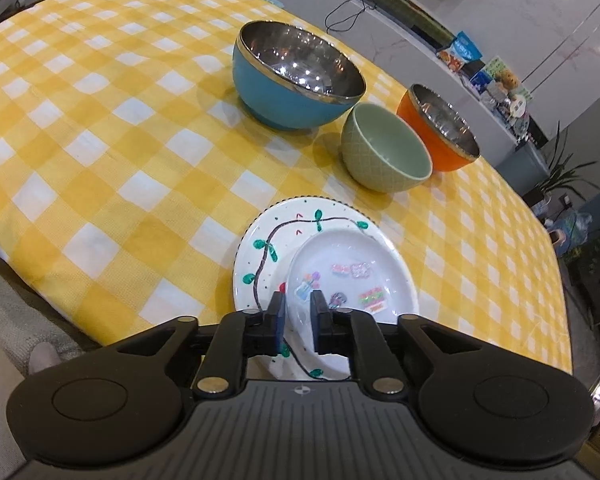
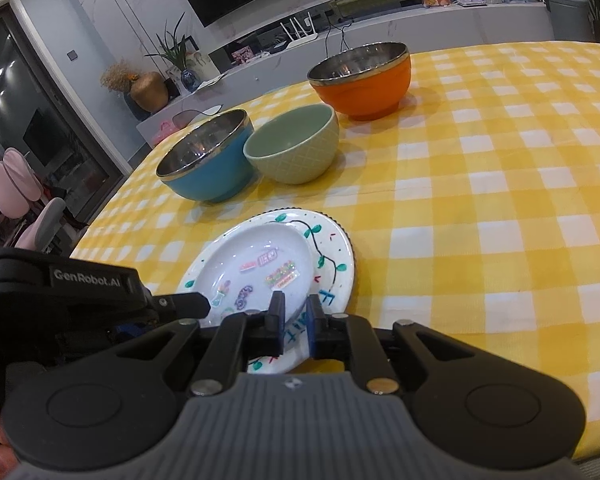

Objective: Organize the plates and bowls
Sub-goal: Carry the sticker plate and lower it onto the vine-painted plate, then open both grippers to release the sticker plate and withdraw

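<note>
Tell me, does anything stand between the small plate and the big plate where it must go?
Nothing visible does. The small plate already lies on the big plate, off-centre toward one side. Both grippers, left and right, are at the plates' near edge. The bowls stand apart, farther back.

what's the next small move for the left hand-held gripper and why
Probably open the left hand-held gripper and back off: the small plate it straddles already seems to rest on the vine-painted plate, and three bowls remain unstacked, starting with the green bowl.
</note>
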